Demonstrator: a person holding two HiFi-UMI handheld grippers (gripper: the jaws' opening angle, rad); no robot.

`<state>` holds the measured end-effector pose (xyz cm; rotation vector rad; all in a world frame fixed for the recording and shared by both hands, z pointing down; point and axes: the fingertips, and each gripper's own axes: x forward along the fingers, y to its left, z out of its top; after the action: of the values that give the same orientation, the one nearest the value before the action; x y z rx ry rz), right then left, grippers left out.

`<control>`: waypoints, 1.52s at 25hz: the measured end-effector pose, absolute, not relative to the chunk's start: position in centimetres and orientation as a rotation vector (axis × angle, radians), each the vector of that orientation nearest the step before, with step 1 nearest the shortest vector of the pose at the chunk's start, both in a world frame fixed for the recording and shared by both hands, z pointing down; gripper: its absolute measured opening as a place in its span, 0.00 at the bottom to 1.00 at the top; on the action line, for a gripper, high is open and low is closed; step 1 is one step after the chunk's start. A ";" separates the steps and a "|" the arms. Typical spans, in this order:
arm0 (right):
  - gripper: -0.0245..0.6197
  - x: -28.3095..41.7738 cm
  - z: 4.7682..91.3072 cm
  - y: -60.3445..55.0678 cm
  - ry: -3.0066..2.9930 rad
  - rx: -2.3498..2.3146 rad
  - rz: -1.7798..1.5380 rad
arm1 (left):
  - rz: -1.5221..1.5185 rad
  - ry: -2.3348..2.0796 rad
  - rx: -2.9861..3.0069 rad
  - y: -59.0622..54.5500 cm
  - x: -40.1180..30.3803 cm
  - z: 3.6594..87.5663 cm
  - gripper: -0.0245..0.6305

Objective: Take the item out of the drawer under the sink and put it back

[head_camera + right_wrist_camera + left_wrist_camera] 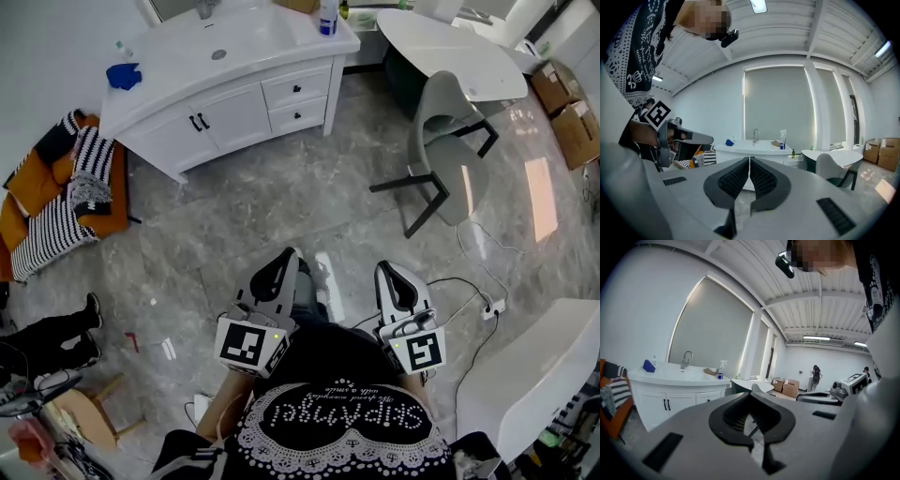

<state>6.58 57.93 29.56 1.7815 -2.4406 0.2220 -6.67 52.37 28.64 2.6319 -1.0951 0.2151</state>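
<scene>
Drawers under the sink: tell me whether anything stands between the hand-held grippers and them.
Nothing visible does. Only floor lies between the left hand-held gripper, the right hand-held gripper and the closed drawers. The grey chair stands off to the right of that path.
</scene>
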 end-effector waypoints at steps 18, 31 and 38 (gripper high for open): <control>0.07 4.0 27.4 41.3 -2.455 1.778 0.166 | 0.148 -1.046 2.605 36.9 -8.7 26.8 0.05; 0.07 0.5 27.8 38.0 -2.510 1.726 0.162 | 0.102 -1.201 2.567 34.1 -13.8 26.2 0.05; 0.07 -1.1 27.4 37.2 -2.548 1.643 0.148 | 0.054 -1.282 2.519 34.4 -15.8 26.1 0.04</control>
<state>-1.13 37.16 27.40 1.6428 -2.5478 0.1479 -15.77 34.36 26.10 2.5190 -1.2819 0.0538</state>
